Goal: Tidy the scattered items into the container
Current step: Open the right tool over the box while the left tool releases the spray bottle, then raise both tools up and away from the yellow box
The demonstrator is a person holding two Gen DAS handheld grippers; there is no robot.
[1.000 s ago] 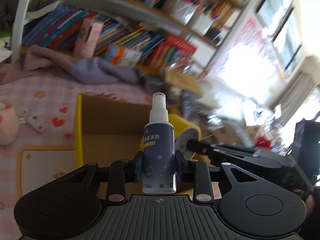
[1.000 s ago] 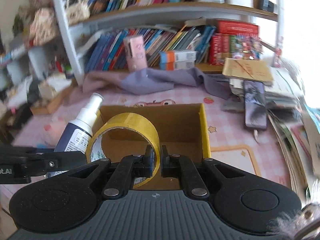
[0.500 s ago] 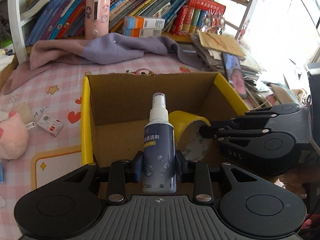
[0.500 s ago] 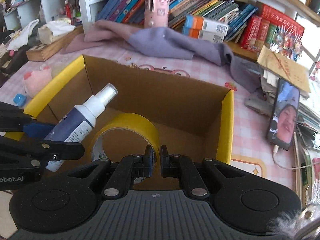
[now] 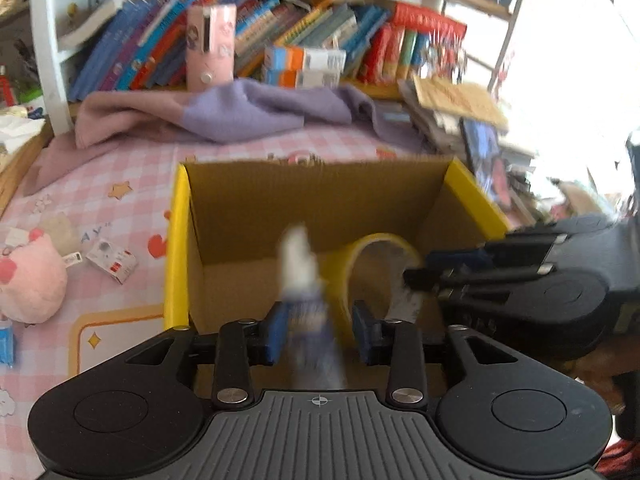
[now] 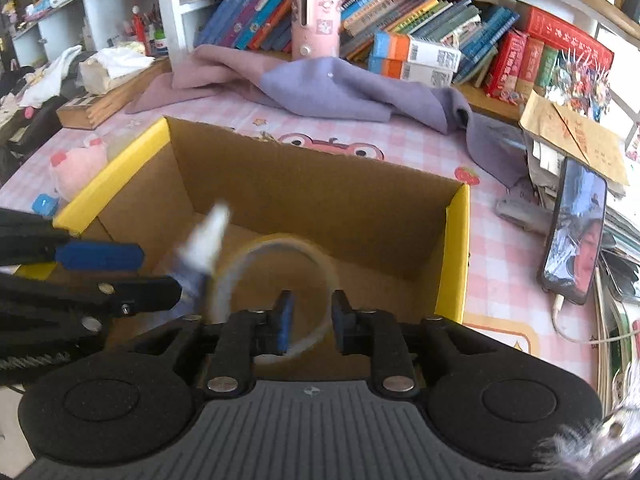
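- Box (image 5: 320, 200) sits open on the pink counter (image 5: 100, 184); its near wall is hidden behind both claws.
- Left claw (image 5: 318, 338), just parted, frees a blurred bottle (image 5: 308, 280) over the box.
- Right claw (image 6: 307, 320), just parted, frees smeared tape (image 6: 276, 280).

The desk (image 6: 496, 240) wears a pink checked cover with stars, hearts and a cartoon print. Straight ahead of both pairs of fingers a cardboard box (image 6: 312, 184) with yellow side flaps stands open on it. Beyond the box lies a rumpled lilac and pink cloth (image 6: 328, 88). Left of the left fingers rest a pink plush toy (image 5: 28, 280) and a small white packet (image 5: 112, 260), just beside each other. Right of the right fingers a phone (image 6: 576, 232) lies with its screen lit and a white cable plugged in, next to a heap of papers (image 6: 572, 136).
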